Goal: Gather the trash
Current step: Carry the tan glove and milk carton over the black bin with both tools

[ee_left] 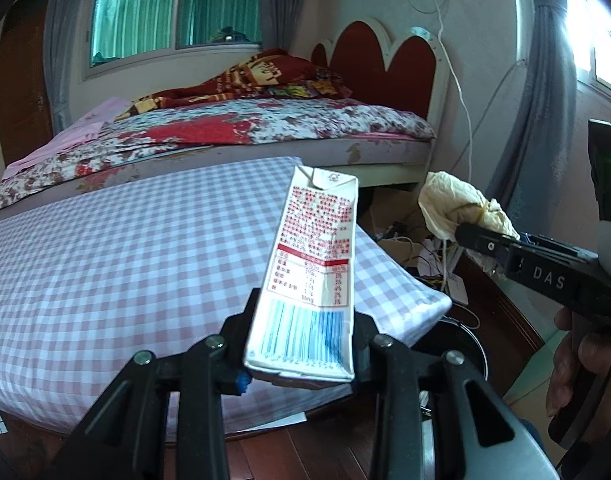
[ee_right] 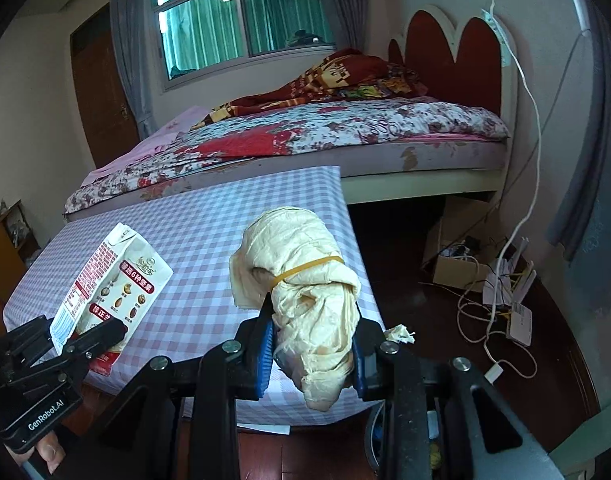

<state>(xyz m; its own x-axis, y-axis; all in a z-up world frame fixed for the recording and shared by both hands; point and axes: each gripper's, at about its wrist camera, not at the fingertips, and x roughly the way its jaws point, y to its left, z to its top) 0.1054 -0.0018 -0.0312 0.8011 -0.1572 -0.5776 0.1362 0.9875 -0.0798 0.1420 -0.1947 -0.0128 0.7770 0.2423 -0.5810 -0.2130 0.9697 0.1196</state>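
My left gripper [ee_left: 301, 336] clamps the base of a drink carton [ee_left: 311, 256], held tilted above the checked-cloth desk [ee_left: 125, 256]; my right gripper [ee_right: 311, 344] is closed on a cream paper wad [ee_right: 305, 280] bound with a rubber band [ee_right: 309, 266], over the desk's right edge, bed [ee_right: 345, 128] behind

Held above the near edge of a cloth-covered table [ee_right: 193, 216]: drink carton [ee_left: 309, 264] at left, rubber-banded paper wad [ee_right: 305, 292] at right. Behind, a bed [ee_right: 345, 128]; a cardboard box [ee_right: 453, 268] among cables on the floor, right.
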